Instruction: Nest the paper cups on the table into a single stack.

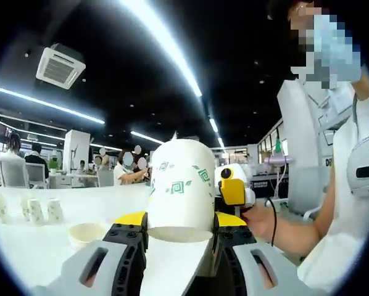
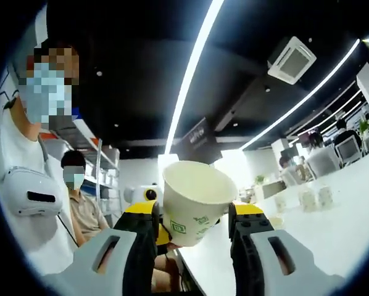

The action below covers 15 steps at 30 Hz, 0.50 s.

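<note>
A white paper cup with green square marks (image 1: 179, 188) is clamped between my left gripper's (image 1: 179, 239) black-and-yellow jaws, lifted above the white table (image 1: 30, 253). To its right, the yellow right gripper (image 1: 234, 188) is held in a person's hand (image 1: 261, 219). In the right gripper view, a second paper cup (image 2: 194, 203) tilts with its open mouth up, and my right gripper (image 2: 194, 233) is shut on its lower part. Part of the yellow left gripper (image 2: 144, 195) peeks from behind that cup.
Three small cups (image 1: 29, 209) stand in a row on the table's far left, with a low, wide cup (image 1: 86, 234) nearer. The same group (image 2: 311, 197) shows at the right in the right gripper view. A person in white stands close by; others sit beyond.
</note>
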Tool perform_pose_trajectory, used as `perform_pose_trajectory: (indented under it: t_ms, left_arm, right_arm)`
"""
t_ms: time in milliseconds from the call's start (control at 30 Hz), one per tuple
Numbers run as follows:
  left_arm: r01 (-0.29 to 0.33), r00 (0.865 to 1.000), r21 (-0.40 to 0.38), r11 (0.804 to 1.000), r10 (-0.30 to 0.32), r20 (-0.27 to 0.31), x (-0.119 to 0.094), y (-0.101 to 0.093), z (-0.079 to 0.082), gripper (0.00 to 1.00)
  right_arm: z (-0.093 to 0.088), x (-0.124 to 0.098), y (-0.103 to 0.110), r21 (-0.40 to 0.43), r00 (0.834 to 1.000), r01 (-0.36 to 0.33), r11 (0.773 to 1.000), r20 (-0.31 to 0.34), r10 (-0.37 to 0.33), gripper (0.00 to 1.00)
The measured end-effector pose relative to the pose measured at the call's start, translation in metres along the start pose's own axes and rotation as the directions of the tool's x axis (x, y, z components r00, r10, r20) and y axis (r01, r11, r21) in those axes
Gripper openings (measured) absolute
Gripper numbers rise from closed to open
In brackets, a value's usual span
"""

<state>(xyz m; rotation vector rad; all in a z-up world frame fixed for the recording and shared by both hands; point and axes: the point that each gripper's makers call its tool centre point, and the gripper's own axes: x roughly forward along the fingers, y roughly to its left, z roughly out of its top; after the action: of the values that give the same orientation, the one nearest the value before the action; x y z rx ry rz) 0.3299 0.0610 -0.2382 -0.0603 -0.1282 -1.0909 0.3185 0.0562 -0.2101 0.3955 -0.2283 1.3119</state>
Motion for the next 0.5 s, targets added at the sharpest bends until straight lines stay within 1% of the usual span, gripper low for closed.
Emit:
perform_pose_trajectory:
  t_ms: [167,300,500]
  left_arm:
    - [0.013,0.999,-0.007,1.0,-0.014,-0.043,0.001,-0.002,-0.009,0.43]
    - [0.017,0.997,0.004,1.0,-0.017,-0.082,0.002,-0.003,-0.018,0.43]
    - [0.035,0.993,0.019,0.999,-0.033,-0.111,0.004,-0.008,-0.026,0.43]
  right_arm:
    - [-0.002,0.005,0.003,-0.044,0.999,0.001,0.999,-0.038,-0.003,0.48]
    - [-0.006,0.009,0.005,-0.09,0.997,0.002,0.996,-0.079,-0.009,0.48]
    - [-0.013,0.011,0.007,-0.113,0.993,-0.008,0.994,-0.117,-0.006,0.49]
